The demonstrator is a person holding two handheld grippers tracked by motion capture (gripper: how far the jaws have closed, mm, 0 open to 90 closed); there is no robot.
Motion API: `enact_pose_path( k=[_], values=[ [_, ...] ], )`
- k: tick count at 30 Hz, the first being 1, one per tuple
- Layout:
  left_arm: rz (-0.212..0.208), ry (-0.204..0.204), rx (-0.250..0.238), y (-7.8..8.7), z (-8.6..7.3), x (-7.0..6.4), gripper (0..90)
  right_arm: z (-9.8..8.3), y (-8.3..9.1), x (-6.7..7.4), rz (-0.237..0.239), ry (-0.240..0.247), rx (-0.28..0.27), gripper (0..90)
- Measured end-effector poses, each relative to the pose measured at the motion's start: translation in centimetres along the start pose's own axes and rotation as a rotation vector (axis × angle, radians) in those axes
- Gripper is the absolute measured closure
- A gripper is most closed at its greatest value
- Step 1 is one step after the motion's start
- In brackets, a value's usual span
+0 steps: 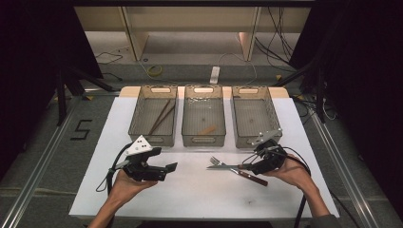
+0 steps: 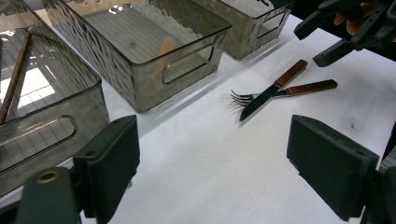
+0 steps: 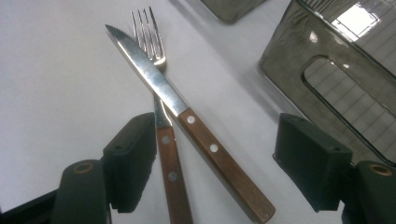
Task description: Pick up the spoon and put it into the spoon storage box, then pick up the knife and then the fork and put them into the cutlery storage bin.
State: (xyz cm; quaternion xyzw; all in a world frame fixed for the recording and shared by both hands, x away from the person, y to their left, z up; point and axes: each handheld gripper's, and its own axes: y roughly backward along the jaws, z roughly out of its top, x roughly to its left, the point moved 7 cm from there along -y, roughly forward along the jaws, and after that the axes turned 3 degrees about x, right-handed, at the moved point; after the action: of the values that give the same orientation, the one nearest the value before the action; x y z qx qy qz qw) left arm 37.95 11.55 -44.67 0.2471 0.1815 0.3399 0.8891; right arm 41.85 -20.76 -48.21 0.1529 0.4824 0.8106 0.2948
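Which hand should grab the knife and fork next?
Probably the right. The right gripper has its open jaws around the handles of the crossed knife and fork; the left gripper is farther away.

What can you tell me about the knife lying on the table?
The knife has a pointed, shiny steel blade with a serrated edge and a brown wooden handle with pale rivets. It lies flat on the white table, in front of the right-hand bin, crossed over the fork. Its handle lies between the open jaws of the right tool, whose pads do not press on it.
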Motion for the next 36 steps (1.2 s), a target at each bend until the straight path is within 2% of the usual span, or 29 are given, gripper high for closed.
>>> enact_pose_path(
  k=[6, 12, 20, 26, 28, 36],
  values=[
    [0.009, -0.011, 0.001, 0.3, -0.2, -0.1, 16.7, 0.1, -0.4, 0.0, 0.013, 0.003, 0.02, 35.6],
    [0.015, -0.01, -0.012, 0.6, -0.4, -0.2, 16.7, 0.2, -0.7, -0.3, 0.003, 0.006, 0.027, 45.6],
    [0.02, -0.017, -0.02, 0.9, -0.6, -0.3, 16.7, 0.1, -1.1, -1.1, -0.077, -0.023, 0.048, 71.8],
    [0.025, -0.014, -0.028, 1.1, -0.6, -0.1, 16.7, -0.4, -2.0, -1.6, -0.099, -0.034, 0.081, 89.5],
    [0.026, -0.011, -0.027, 1.1, -0.7, -0.1, 16.7, -0.7, -2.4, -1.9, -0.105, -0.04, 0.106, 90.0],
    [0.041, -0.023, -0.024, 1.3, -0.9, 0.0, 16.7, -2.0, -3.7, -2.2, -0.078, -0.071, 0.158, 90.0]
  ],
)
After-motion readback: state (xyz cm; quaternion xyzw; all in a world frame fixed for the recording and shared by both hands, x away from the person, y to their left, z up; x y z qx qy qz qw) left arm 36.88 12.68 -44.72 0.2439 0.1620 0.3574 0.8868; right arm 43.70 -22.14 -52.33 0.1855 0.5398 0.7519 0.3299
